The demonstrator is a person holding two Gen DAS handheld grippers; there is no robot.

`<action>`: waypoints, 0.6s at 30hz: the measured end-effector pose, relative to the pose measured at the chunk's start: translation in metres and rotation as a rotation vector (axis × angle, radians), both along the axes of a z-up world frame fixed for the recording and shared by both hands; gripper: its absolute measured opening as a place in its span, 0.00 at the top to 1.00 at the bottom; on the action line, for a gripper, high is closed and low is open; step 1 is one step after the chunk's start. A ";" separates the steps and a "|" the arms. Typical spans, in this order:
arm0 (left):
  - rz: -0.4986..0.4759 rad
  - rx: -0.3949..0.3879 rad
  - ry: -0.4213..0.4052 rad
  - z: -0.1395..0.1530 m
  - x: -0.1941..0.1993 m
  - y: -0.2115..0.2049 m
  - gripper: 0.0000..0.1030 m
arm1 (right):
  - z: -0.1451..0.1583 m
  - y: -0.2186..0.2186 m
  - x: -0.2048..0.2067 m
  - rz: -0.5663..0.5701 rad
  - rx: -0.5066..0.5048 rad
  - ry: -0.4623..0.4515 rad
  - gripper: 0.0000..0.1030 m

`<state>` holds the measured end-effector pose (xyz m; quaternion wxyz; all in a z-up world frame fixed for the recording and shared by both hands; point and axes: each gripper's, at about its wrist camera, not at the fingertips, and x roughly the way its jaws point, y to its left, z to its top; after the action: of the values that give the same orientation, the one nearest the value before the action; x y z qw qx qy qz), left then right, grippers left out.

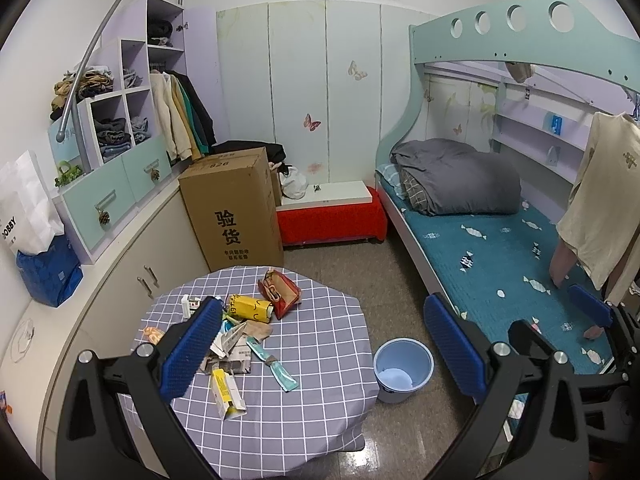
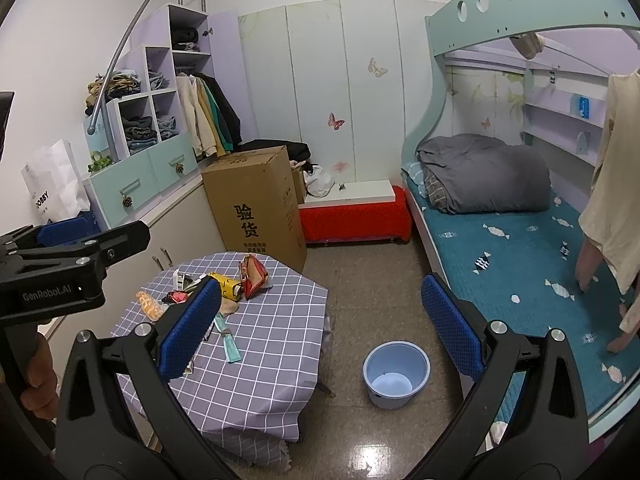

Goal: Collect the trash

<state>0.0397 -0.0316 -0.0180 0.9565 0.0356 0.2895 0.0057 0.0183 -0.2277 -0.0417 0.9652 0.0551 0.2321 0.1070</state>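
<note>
Both our left gripper [image 1: 320, 348] and right gripper [image 2: 320, 328] hang wide and empty above the trash pile [image 1: 244, 328] ahead-left, so light wrappers could slide off the table [image 1: 320, 352], missing the bin [image 1: 403, 369] below.

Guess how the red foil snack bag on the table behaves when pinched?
The red snack bag looks torn open and crumpled, so probably light and floppy, collapsing under the tongs. Its glossy film may be slippery. It leans against the yellow carton, which a push might nudge.
</note>
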 end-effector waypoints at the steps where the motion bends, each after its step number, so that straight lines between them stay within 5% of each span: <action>1: 0.002 -0.001 0.003 0.000 0.001 -0.001 0.04 | 0.000 -0.003 0.001 0.002 0.003 0.006 0.05; 18: 0.064 -0.024 0.101 -0.022 0.000 0.000 0.04 | -0.014 -0.009 0.016 0.084 0.019 0.093 0.05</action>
<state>0.0394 -0.0319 -0.0403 0.9404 0.0152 0.3384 0.0311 0.0344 -0.2365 -0.0559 0.9475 0.0594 0.2778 0.1468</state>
